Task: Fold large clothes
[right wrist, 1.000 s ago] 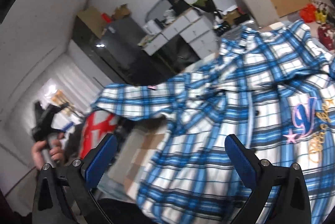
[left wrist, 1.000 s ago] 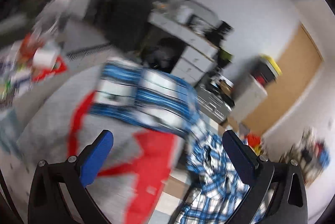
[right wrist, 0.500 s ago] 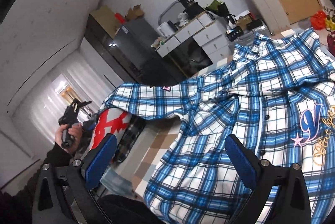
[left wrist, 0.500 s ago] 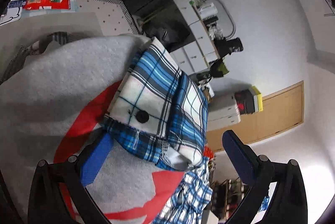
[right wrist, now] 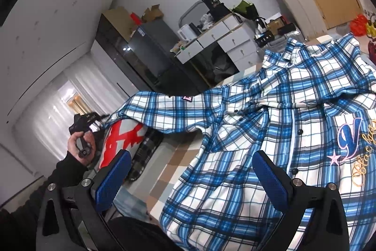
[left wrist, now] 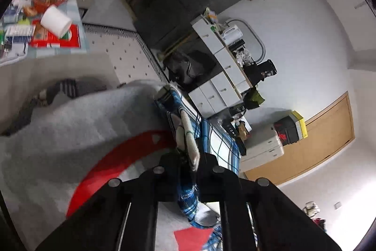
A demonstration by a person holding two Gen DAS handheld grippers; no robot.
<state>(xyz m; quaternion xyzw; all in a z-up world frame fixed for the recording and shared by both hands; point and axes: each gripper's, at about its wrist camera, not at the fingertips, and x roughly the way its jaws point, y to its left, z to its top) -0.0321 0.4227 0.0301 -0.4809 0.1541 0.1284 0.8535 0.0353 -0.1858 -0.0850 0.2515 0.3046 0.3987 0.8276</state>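
While left tongs (left wrist: 189, 158) pinch its cuff, shirt (right wrist: 270, 133) lies beneath right tongs (right wrist: 191, 172).

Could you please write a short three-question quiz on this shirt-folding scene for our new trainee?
1. True or false: the left gripper is shut on the shirt's cuff.
2. The right gripper is: A) open and holding nothing, B) shut on the collar, C) shut on a button.
3. What lies under the cuff?

Key: 1 true; its jaws have just been closing, with the cuff between them. 2 A. 3 a grey blanket with red markings.
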